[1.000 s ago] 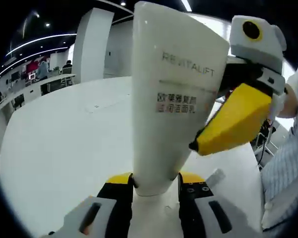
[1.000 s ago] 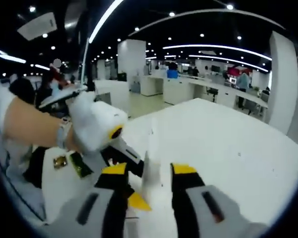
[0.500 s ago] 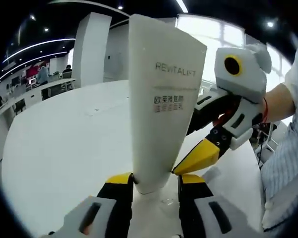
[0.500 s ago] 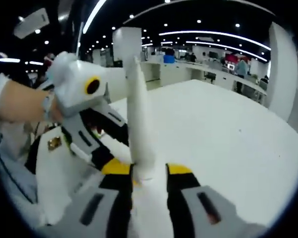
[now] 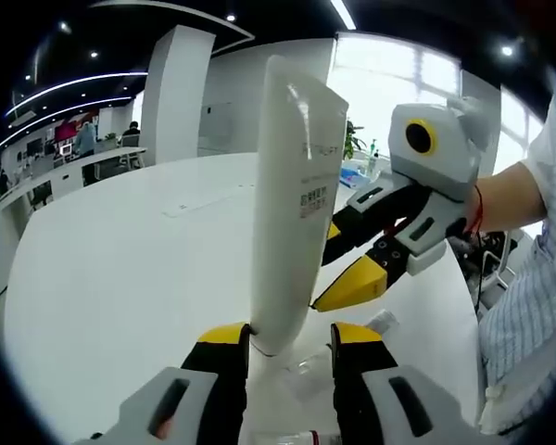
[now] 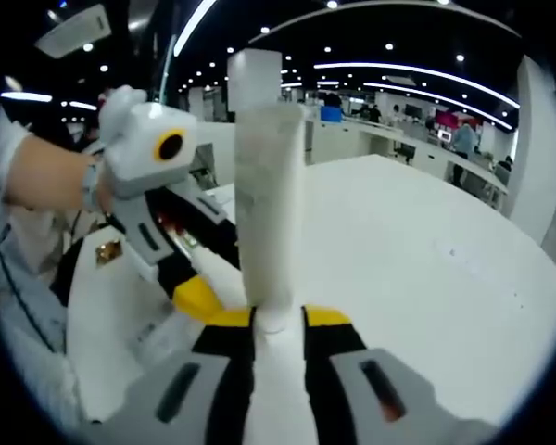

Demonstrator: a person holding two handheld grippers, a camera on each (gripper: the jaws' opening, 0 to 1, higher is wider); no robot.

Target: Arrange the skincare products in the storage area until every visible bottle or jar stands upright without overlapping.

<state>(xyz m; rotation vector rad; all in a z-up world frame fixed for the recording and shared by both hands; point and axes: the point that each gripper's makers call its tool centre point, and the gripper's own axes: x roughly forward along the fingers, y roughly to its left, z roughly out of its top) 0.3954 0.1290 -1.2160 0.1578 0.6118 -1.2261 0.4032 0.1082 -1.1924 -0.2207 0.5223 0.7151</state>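
Big white table point(image 5: 102, 269) spread out under me, open office behind it, and right in the middle of both views, one tall white tube point(image 5: 292, 195) standing on end. Its long axis runs straight up away from my jaws, narrow cap end down, wide crimped end up. In the left gripper view it rises from between the yellow tips and turns its thin edge slightly toward me, with printing on the side too small to read.

Left gripper point(image 5: 290, 341): jaws drawn in on the base of the tube, one yellow pad on each side, clamped. Right gripper point(image 6: 278, 320): in the right gripper view its tips sit tight against the foot of a pale tube point(image 6: 267, 185) that climbs up the centre, so I read that as a grip too, on the same tube, I think.

So both claws are at the bottom end and the tube is off the table, held upright between two hands. In the left gripper view the right gripper comes in from the right, angled down, yellow fingertip point(image 5: 350, 286) just beside the tube's lower half, a hand point(image 5: 510, 199) and striped sleeve point(image 5: 528, 306) behind it.

Something small and clear lies on the table near my left jaws; can't tell what. Next call, I'd judge, is setting it down cap-first.
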